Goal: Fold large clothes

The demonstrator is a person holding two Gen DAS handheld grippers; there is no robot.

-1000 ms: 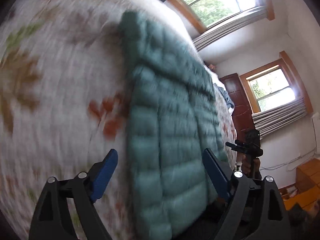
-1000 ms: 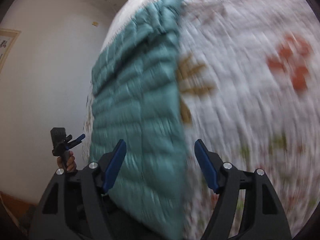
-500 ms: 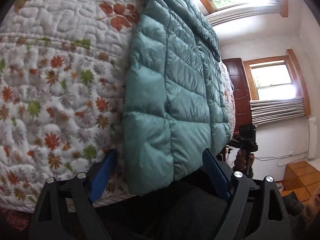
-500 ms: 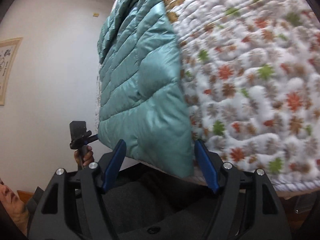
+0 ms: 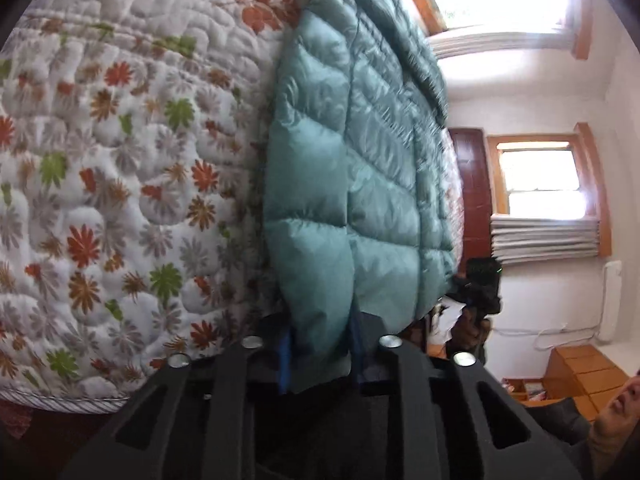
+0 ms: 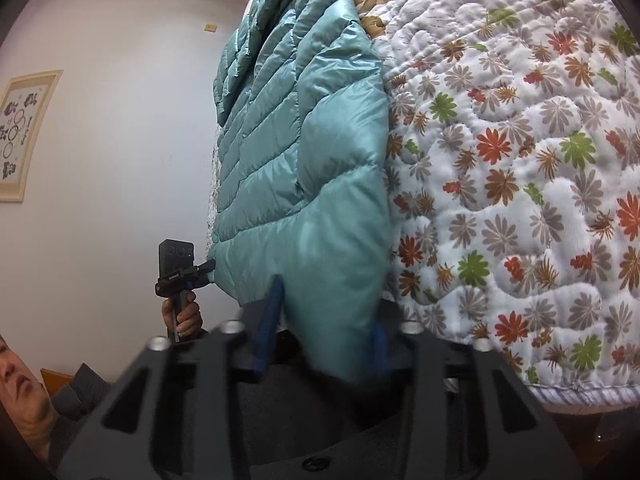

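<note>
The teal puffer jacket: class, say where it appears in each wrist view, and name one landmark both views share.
Left wrist view: the teal puffer jacket fills the centre, its hem corner pinched in the left gripper.
Right wrist view: it sits centre-left, its hem in the right gripper.
Shared landmark: the floral quilt beneath it.

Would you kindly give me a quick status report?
Left gripper and right gripper shut on teal quilted puffer jacket hem. Jacket flat on floral quilt. Nothing obstructing.

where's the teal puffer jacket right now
The teal puffer jacket lies on the floral quilt with its hem at the bed's near edge; the left gripper and right gripper each pinch a hem corner.
</note>
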